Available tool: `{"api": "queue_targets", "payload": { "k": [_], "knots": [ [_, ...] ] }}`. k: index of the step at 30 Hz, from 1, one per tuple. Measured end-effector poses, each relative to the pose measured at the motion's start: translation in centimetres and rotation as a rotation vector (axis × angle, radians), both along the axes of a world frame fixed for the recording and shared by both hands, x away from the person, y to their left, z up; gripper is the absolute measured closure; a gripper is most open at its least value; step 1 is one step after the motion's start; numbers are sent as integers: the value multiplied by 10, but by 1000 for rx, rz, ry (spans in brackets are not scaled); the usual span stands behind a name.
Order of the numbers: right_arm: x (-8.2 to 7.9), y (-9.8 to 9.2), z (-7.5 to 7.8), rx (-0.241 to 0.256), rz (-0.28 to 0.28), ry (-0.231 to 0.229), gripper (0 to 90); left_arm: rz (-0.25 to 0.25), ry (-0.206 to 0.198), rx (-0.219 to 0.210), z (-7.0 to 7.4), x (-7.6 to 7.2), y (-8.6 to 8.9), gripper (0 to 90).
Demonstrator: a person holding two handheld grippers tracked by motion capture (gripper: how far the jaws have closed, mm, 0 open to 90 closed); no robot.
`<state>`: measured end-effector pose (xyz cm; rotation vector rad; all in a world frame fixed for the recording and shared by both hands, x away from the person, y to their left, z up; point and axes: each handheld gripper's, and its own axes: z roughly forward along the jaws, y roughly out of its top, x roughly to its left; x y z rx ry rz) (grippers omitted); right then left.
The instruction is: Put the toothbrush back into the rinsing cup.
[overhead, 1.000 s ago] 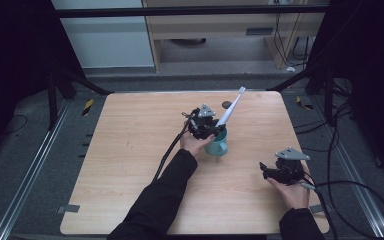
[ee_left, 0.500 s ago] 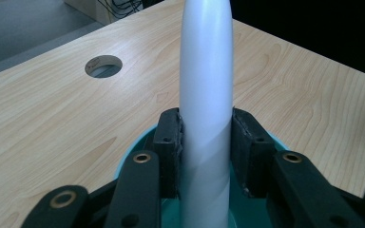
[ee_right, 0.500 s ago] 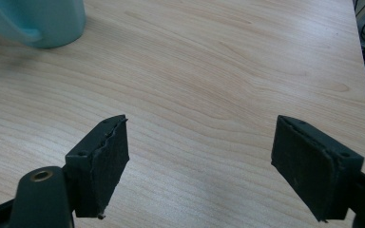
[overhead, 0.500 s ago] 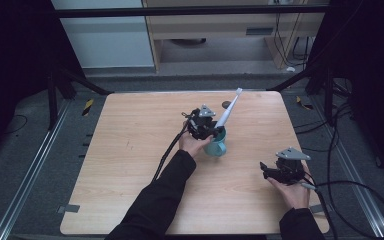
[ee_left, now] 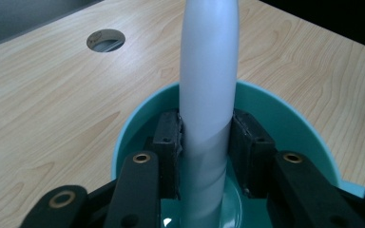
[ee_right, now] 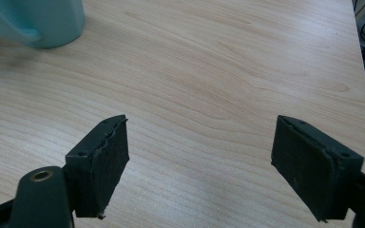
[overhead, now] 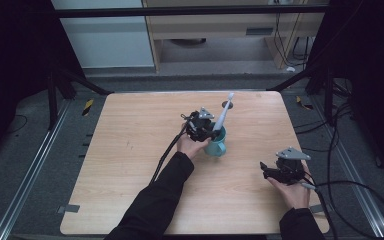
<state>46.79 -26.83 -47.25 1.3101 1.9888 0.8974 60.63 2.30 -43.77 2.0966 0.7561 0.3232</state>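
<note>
Nearest to us, at the near right of the wooden table, we hold the right gripper low over the bare wood, its jaws spread wide with nothing between them. In the right gripper view those two black pads frame only table grain, and the teal cup sits at the far upper left corner, well apart from them.

Farther in, toward the middle of the table, our left arm reaches forward in a dark sleeve to the left gripper, which sits right at the mouth of the teal cup. In the left gripper view the jaws are clamped on the white toothbrush handle, one pad pressing each side, with the pad tips dipped inside the cup's rim. The handle's lower end goes down into the cup; we cannot tell whether it touches the bottom.

From above, the white toothbrush leans up and away from the cup toward the far edge. Just beyond its tip lies a round cable hole in the tabletop.
</note>
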Motion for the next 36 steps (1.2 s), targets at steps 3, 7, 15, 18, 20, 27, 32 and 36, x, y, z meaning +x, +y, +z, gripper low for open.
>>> {"api": "queue_targets", "payload": {
  "k": [3, 7, 15, 18, 20, 27, 32, 36],
  "knots": [
    [0, 0, 0, -1, 0, -1, 200, 3, -4, -14, 1, -1, 1, 643],
    [0, 0, 0, 0, 0, 0, 200, 5, -22, -21, 5, -3, 2, 548],
    [-1, -1, 1, 9, -7, -2, 195, -9, -70, -48, 22, -18, 14, 509],
    [-1, -1, 2, 17, -13, -1, 194, -11, -93, -63, 34, -26, 25, 492],
    [-1, -2, 2, 18, -15, -1, 191, -10, -109, -79, 41, -32, 35, 467],
    [-2, -1, 3, 26, -18, 4, 190, -6, -129, -116, 58, -56, 76, 431],
    [-3, -1, 2, 20, -19, 2, 188, 36, -139, -84, 54, -70, 107, 407],
    [-4, -1, 2, 22, -22, 2, 186, 85, -129, -47, 43, -79, 133, 377]
  ]
}}
